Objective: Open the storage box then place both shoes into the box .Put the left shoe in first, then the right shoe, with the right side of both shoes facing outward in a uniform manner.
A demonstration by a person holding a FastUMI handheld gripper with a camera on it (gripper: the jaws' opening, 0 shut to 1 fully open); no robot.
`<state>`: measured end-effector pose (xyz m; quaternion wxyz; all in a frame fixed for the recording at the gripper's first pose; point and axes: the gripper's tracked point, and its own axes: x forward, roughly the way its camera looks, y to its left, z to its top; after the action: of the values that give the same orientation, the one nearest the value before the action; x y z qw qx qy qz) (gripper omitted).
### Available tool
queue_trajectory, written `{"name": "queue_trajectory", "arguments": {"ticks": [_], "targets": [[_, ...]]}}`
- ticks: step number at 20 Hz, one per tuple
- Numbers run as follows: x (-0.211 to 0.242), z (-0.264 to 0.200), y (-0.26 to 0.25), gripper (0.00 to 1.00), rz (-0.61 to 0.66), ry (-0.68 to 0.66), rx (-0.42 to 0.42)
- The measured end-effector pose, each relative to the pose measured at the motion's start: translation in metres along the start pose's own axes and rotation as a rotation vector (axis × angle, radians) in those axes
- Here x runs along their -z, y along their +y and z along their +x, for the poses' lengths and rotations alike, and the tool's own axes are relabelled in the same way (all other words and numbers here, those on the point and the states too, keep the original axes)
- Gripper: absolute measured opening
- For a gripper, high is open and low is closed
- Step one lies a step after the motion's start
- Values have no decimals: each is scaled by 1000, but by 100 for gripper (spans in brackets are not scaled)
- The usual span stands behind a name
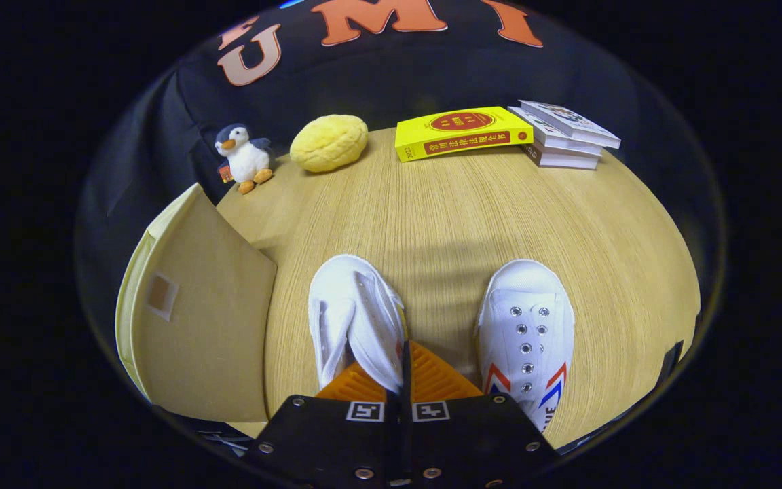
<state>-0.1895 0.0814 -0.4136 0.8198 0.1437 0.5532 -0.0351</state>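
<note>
Two white canvas shoes lie on the wooden table (445,217), toes pointing away from me. The left-hand shoe (350,312) is tipped to one side, and my gripper (403,363) is shut on its right side wall, the canvas pinched between both fingers. The right-hand shoe (527,326) stands flat just right of the fingers, with metal eyelets and red and blue stripes on its sides. The storage box (201,319) stands to the left of the fingers, showing a tan cardboard panel with a pale yellow edge; its inside is hidden.
Along the table's far edge sit a small penguin plush (245,156), a yellow bun-shaped cushion (328,142), a yellow book (462,131) and a stack of books (564,134). Bare tabletop lies between the shoes and these things.
</note>
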Motion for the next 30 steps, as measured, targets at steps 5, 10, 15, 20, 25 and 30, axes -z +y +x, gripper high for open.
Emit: {"name": "queue_trajectory", "arguments": {"ticks": [5, 10, 15, 20, 25, 30], "targets": [[-40, -35, 34, 1, 56, -42, -38], [-74, -68, 82, 1, 109, -40, -85], [-90, -89, 137, 1, 113, -46, -132], [-83, -83, 192, 1, 81, -20, -158], [-62, -60, 239, 1, 66, 63, -169], [-32, -32, 264, 2, 83, 172, -128]]}}
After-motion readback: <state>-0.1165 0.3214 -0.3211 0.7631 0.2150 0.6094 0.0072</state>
